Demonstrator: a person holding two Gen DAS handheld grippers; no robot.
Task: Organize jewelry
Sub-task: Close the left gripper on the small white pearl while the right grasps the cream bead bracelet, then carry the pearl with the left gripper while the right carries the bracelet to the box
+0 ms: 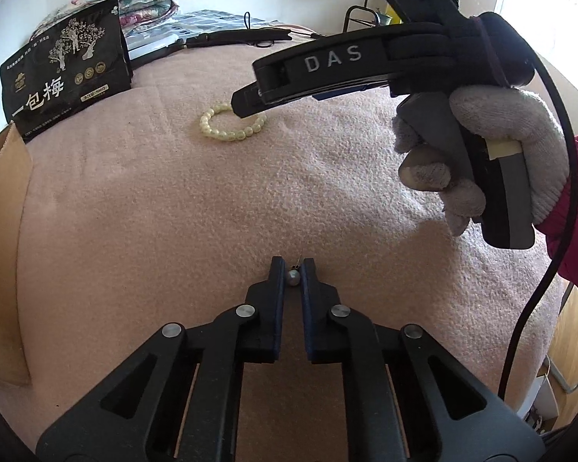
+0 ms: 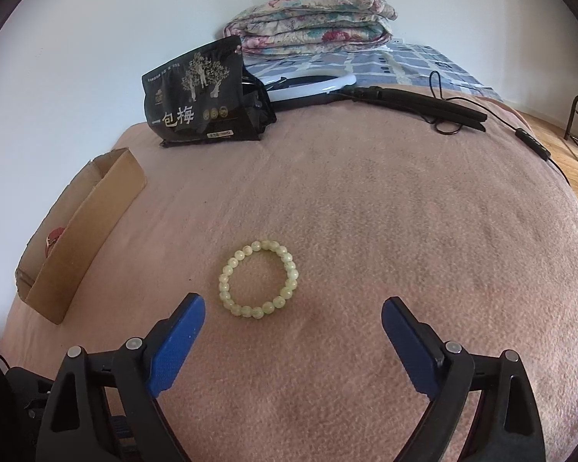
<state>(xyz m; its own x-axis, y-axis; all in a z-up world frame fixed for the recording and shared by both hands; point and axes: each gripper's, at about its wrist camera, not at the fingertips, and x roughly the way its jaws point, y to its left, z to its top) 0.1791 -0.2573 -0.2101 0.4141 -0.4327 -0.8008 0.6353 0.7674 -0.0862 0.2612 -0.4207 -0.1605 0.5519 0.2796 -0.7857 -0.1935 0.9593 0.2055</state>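
Left gripper (image 1: 292, 269) had its jaws clenched on a small pearl earring (image 1: 292, 277) low on the pink blanket (image 1: 173, 200); the bead looked barely pinched and could squirt out on lifting. Cardboard box (image 2: 84, 227) sat at the bed's left edge, black snack pouch (image 2: 196, 96) behind. Bead bracelet (image 2: 259, 279) lay flat, just ahead of the right gripper (image 2: 293, 321), jaws released wide, left pad nearer; closing off-centre could shove it aside. Nothing blocked it.

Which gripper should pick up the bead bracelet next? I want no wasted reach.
Right, probably. The right gripper is open with the bead bracelet lying just ahead of its fingertips on the pink blanket. The left gripper is shut on a small pearl earring.
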